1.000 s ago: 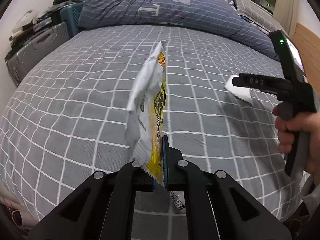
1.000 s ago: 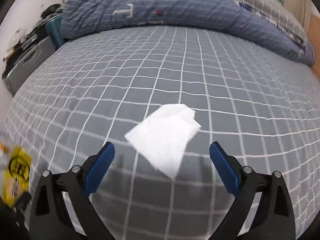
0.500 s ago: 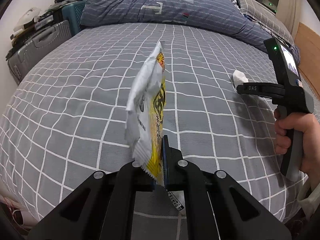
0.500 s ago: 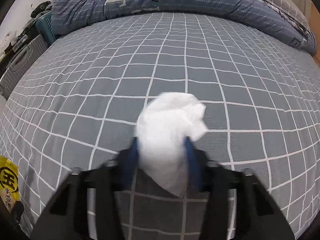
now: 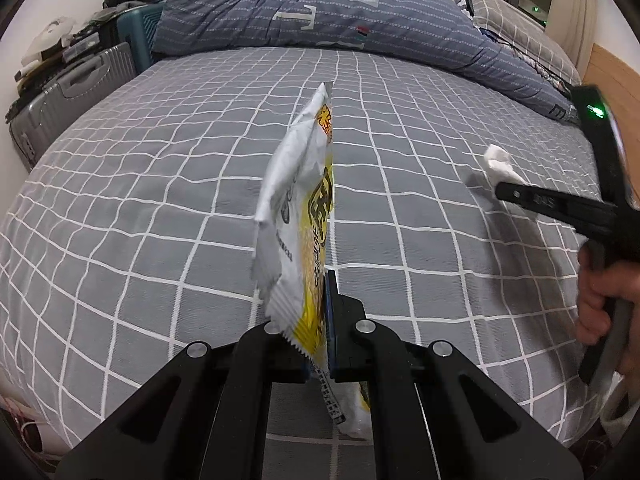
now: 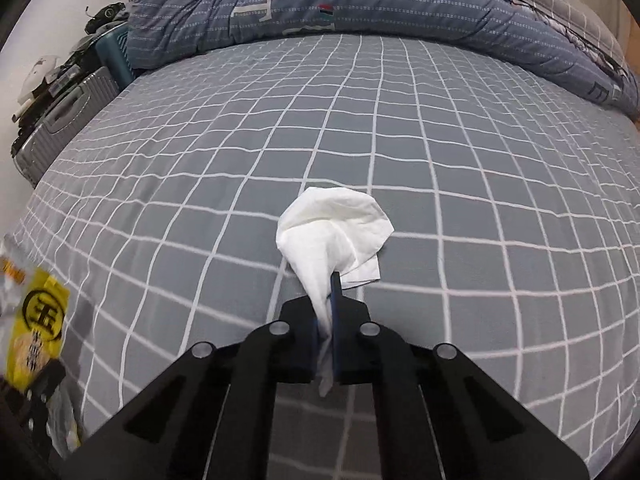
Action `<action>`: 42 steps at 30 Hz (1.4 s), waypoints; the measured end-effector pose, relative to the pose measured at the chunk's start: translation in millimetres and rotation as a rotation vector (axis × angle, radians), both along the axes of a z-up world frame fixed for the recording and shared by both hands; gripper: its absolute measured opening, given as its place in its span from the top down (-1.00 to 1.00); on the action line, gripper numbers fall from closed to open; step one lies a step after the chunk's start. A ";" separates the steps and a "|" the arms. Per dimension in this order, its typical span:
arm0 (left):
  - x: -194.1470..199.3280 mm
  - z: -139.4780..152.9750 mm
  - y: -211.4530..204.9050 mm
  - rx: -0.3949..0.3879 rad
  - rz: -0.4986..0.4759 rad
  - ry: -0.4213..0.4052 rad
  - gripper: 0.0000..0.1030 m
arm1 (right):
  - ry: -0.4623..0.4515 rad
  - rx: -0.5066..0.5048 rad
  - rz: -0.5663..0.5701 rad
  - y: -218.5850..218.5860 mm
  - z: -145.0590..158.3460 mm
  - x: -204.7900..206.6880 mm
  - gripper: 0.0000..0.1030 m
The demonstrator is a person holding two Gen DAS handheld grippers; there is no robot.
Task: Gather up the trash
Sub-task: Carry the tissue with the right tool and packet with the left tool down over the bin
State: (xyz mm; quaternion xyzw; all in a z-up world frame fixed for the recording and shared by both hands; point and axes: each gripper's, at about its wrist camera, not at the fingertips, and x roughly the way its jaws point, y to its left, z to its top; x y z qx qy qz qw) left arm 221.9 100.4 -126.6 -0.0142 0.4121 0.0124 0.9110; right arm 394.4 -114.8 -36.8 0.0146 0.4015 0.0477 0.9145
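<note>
My left gripper (image 5: 322, 320) is shut on a white and yellow snack wrapper (image 5: 298, 216), which stands upright above the grey checked bed (image 5: 160, 200). My right gripper (image 6: 328, 320) is shut on a white tissue (image 6: 336, 228) and holds it just above the bed. In the left wrist view the right gripper (image 5: 504, 190) shows at the right with the tissue (image 5: 498, 162) at its tip. The wrapper also shows at the left edge of the right wrist view (image 6: 36, 312).
A rumpled blue duvet (image 5: 340, 16) and a checked pillow (image 5: 516, 28) lie at the far end of the bed. A grey suitcase (image 5: 68, 100) and a teal case (image 5: 140, 36) stand beside the bed at the left.
My right gripper has closed on the tissue, which lay flat on the bed, and has lifted it bunched. My left gripper still holds the wrapper.
</note>
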 end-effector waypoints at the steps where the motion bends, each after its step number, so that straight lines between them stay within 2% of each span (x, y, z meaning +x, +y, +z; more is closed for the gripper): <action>1: -0.1 -0.8 -1.4 -0.005 -0.004 0.002 0.91 | -0.005 0.002 0.002 -2.4 1.7 -4.9 0.91; 11: -9.9 -6.8 -28.2 -0.048 -0.032 0.009 0.91 | -0.039 -0.017 0.080 -17.7 11.8 -79.0 0.91; 20: -35.0 -0.4 -66.7 -0.031 -0.074 -0.003 0.91 | -0.055 0.019 0.059 -61.1 20.4 -138.6 0.91; 28: -76.3 23.1 -89.6 -0.043 -0.114 -0.036 0.91 | -0.069 0.030 0.046 -84.8 28.6 -189.9 0.91; 42: -146.4 26.1 -112.1 -0.013 -0.154 -0.030 0.91 | -0.100 0.019 0.061 -85.0 32.3 -287.9 0.91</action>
